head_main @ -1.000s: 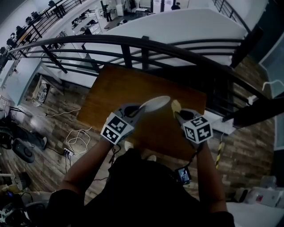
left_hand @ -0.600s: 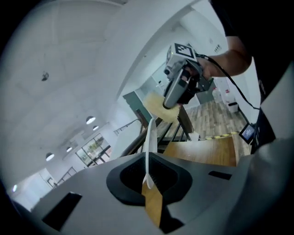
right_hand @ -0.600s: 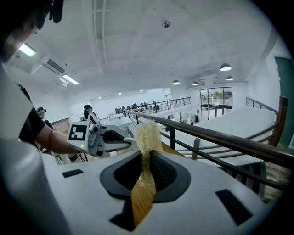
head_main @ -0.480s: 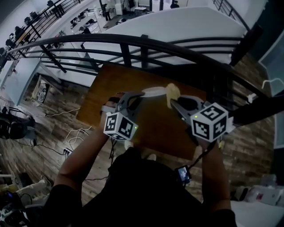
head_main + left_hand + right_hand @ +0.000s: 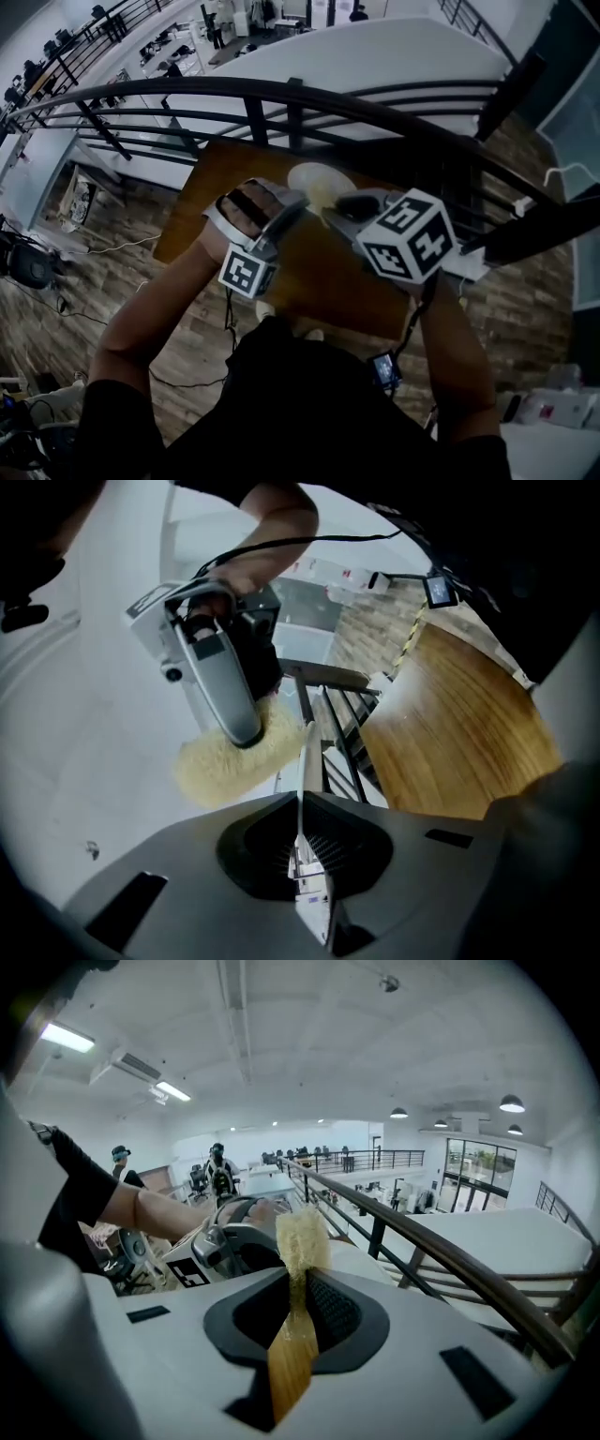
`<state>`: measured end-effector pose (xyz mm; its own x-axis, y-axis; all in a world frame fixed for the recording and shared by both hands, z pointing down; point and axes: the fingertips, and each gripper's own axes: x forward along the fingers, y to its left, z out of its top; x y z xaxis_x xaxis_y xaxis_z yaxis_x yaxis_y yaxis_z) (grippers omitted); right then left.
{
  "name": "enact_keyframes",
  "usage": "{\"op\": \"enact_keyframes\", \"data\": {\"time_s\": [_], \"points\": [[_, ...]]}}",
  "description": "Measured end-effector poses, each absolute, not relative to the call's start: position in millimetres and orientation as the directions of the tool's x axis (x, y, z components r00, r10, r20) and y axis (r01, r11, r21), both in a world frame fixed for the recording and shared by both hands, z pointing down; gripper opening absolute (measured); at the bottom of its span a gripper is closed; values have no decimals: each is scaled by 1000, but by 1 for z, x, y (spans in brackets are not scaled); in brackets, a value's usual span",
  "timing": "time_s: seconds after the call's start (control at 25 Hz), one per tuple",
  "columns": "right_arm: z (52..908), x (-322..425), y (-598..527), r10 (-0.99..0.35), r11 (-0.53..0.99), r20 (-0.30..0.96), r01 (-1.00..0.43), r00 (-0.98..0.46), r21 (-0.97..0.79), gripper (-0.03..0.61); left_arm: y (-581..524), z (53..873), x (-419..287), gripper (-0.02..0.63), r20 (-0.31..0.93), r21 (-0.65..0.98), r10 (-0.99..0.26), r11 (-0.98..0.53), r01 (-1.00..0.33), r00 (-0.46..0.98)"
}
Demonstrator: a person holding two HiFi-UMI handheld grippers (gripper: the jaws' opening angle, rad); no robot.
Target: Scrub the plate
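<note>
My left gripper [image 5: 289, 202] is shut on the rim of a white plate [image 5: 314, 178], held up above the wooden table [image 5: 347, 277]. In the left gripper view the plate [image 5: 305, 761] shows edge-on as a thin white line between the jaws of the left gripper [image 5: 302, 829]. My right gripper [image 5: 334, 208] is shut on a yellow sponge [image 5: 323, 195], which lies against the plate's face. The right gripper view has the sponge [image 5: 302, 1227] sticking out of the right gripper [image 5: 298, 1283], with the plate [image 5: 367, 1262] just behind it. The sponge [image 5: 234, 761] touches the plate's left side.
A dark metal railing [image 5: 281, 94] runs along the table's far edge, with a drop to a lower floor beyond. Cables [image 5: 112, 246] lie on the wood floor to the left. The person's arms [image 5: 150, 319] and dark clothing fill the lower part of the head view.
Both grippers have risen toward the head camera. The left gripper rolled, tipping the plate from nearly flat to standing on edge. The right gripper brought the sponge against the plate.
</note>
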<state>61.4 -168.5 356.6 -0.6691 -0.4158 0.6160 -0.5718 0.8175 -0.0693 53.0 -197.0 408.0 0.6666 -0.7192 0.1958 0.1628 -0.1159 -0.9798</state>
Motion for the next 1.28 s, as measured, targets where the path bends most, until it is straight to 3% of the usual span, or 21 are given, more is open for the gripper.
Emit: {"op": "enact_keyframes", "data": {"time_s": [0.36,0.8,1.28], "points": [[391,83,-170,-268,840,753,-529,-601,-124,54,-184,407,66,20,199,-969,-660,-20,248,724],[424,170,-228,-288,774,833,-627,-472,-87,54,-156,372,89,21,175,-974,-550,24,225,817],[355,94,-206,-256,891,801,-454,-542,-23,54,-126,376,128,21,204,-960,-470,75,269,859]]}}
